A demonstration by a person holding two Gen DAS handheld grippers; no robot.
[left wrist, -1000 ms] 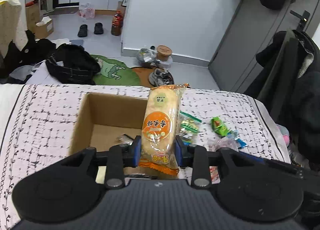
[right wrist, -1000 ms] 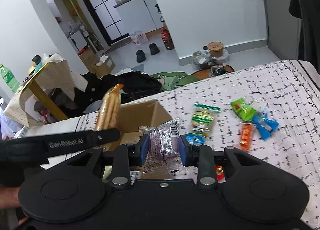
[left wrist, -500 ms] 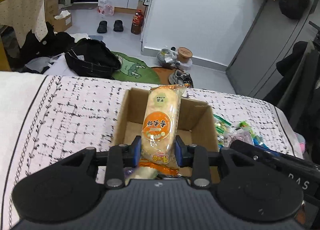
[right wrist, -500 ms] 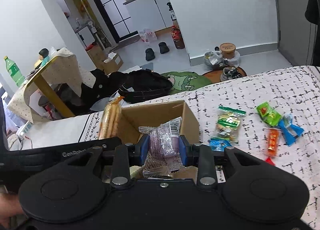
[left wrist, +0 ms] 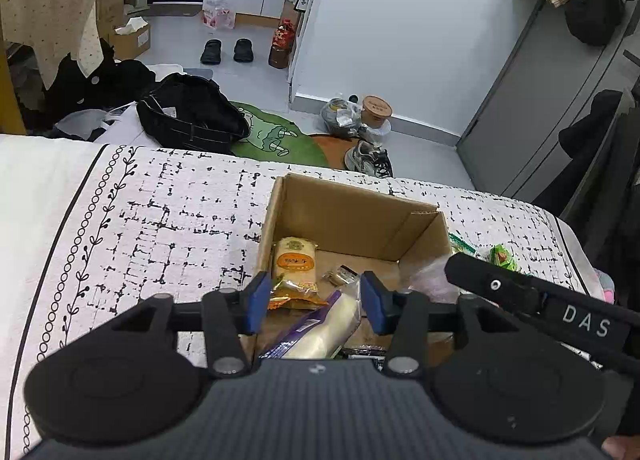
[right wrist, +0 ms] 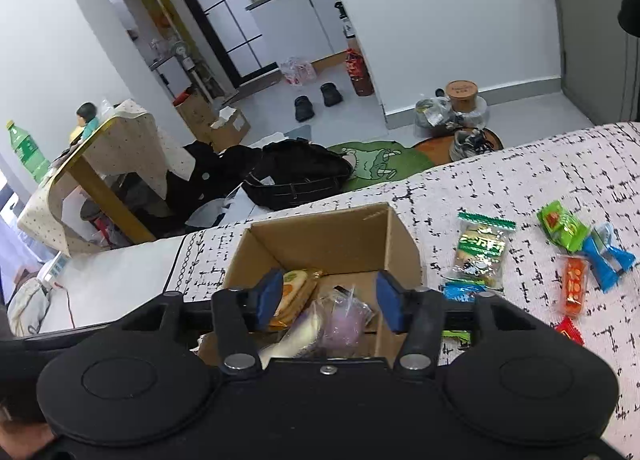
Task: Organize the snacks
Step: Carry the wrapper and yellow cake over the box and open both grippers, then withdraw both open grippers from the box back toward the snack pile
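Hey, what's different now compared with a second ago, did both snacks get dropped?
Yes. The left hand-held gripper opened and let go of the orange rice cracker pack, which now lies in the cardboard box. The right hand-held gripper opened too, releasing the clear purple packet into the box. The loose snacks on the patterned cloth, like the green packet, stayed put.

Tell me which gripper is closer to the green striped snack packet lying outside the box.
Right. The right gripper is over the box's packet-side half; the left gripper is further from the green striped packet.
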